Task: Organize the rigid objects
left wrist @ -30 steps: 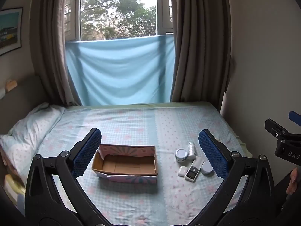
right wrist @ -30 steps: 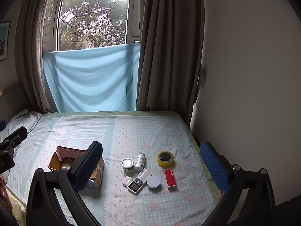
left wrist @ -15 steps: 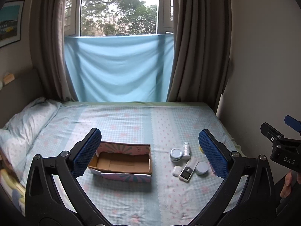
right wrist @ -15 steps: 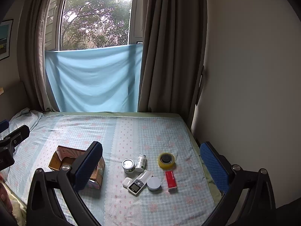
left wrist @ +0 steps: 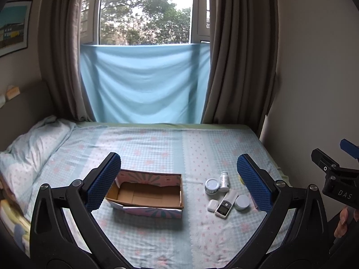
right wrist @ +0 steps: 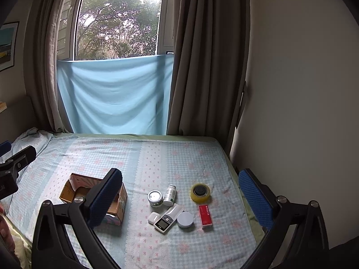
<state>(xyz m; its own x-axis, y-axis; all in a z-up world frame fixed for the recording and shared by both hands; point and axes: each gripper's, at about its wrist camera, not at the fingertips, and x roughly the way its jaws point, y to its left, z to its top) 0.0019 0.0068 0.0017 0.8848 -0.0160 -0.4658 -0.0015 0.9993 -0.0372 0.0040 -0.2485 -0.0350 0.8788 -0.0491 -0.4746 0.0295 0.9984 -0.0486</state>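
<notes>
The left gripper [left wrist: 179,179] is wide open and holds nothing. The right gripper [right wrist: 179,197] is wide open too, with nothing in it. Both hang above the bed [left wrist: 157,143].

On the bed, a box [left wrist: 145,194] sits open, with nothing to see inside. To its right, apart from it, is a small bunch of things. Closest are a little meter [right wrist: 165,222], a white case [right wrist: 153,217], a round lid [right wrist: 185,219] and a red pack [right wrist: 205,215]. Just behind them stand a tin [right wrist: 155,198] and a bottle [right wrist: 170,195], touching. A tape roll [right wrist: 200,192] lies beside them.

Farther back are a pillow [left wrist: 33,143], a blue cloth [left wrist: 143,83], curtains [left wrist: 242,56] and a window [left wrist: 145,11].
</notes>
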